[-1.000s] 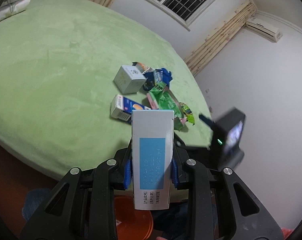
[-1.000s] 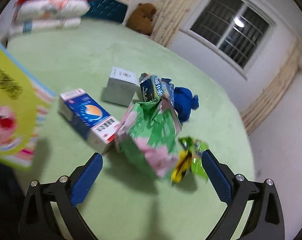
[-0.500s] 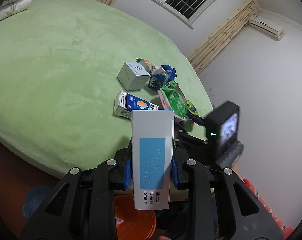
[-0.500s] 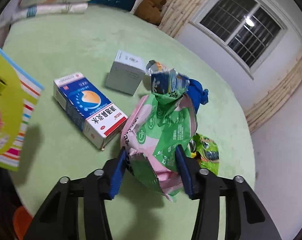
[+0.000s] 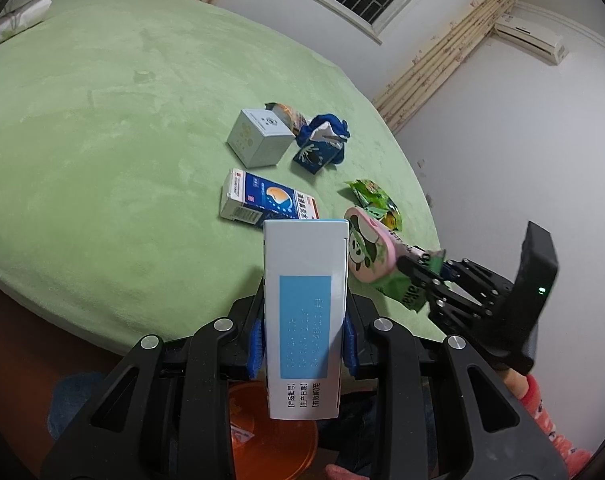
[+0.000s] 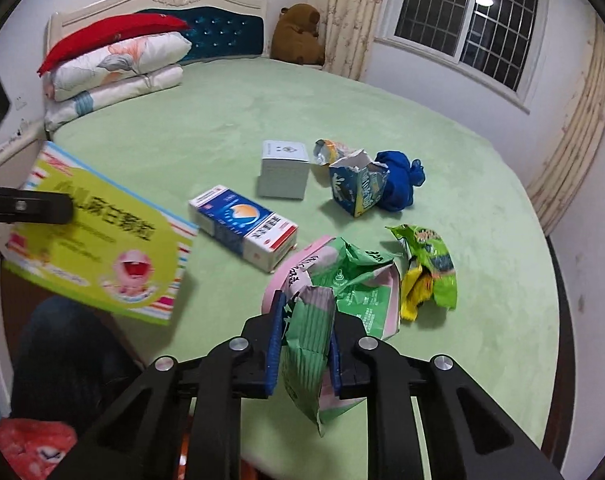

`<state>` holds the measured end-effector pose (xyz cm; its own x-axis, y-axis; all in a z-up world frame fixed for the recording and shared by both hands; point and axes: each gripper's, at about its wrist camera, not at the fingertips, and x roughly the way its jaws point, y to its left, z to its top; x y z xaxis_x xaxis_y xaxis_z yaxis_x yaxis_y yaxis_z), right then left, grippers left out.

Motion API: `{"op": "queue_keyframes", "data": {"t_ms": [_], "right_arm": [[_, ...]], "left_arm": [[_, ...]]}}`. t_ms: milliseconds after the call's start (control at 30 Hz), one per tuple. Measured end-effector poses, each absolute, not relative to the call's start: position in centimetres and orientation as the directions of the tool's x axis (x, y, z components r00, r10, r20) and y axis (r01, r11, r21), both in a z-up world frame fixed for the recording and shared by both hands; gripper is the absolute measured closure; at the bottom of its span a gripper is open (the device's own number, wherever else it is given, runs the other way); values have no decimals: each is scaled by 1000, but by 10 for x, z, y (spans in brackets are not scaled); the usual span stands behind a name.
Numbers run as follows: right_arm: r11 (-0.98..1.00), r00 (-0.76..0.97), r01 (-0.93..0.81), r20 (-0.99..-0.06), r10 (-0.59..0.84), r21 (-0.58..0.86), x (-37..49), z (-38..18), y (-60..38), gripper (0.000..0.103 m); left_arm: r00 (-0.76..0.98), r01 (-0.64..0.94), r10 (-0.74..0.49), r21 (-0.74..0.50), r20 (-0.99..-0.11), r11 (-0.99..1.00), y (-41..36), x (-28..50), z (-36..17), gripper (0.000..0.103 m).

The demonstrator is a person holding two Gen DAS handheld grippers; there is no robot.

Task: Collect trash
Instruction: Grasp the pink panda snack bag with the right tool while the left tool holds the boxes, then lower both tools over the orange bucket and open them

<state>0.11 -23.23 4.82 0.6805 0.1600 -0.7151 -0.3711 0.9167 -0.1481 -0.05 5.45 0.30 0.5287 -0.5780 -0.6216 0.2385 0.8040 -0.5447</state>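
My left gripper (image 5: 302,344) is shut on a white and blue medicine box (image 5: 304,312), held over the bed's near edge; its yellow face shows in the right wrist view (image 6: 102,240). My right gripper (image 6: 302,344) is shut on a pink and green wrapper (image 6: 342,284) and lifts its end; it shows in the left wrist view (image 5: 372,254). On the green bed (image 6: 222,120) lie a blue and white carton (image 6: 244,226), a white cube box (image 6: 284,168), a torn blue packet (image 6: 356,186), a blue cloth (image 6: 400,178) and a green and yellow snack bag (image 6: 426,268).
An orange bin (image 5: 270,432) stands on the floor below my left gripper. Pillows (image 6: 114,68) and a headboard are at the bed's far left, a brown teddy bear (image 6: 298,36) at the back. A wall is close on the right.
My right gripper closed on the pink and green wrapper and pulled it back toward the bed's near edge. My left gripper kept hold of the medicine box and shifted slightly.
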Motion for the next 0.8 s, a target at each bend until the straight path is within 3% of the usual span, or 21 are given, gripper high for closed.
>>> {"op": "queue_keyframes", "data": {"t_ms": [433,800], "right_arm": [[880,600,-475,-724,339,18,-95,79,-235,85],[832,438,-540,-804,403,123,-139,54,-222,85]], "left_arm": [[417,411,-613,-462,-671,786,35,-47,13,74],[315,465,-563,-393,-764,793,18,-75,-16,74]]}}
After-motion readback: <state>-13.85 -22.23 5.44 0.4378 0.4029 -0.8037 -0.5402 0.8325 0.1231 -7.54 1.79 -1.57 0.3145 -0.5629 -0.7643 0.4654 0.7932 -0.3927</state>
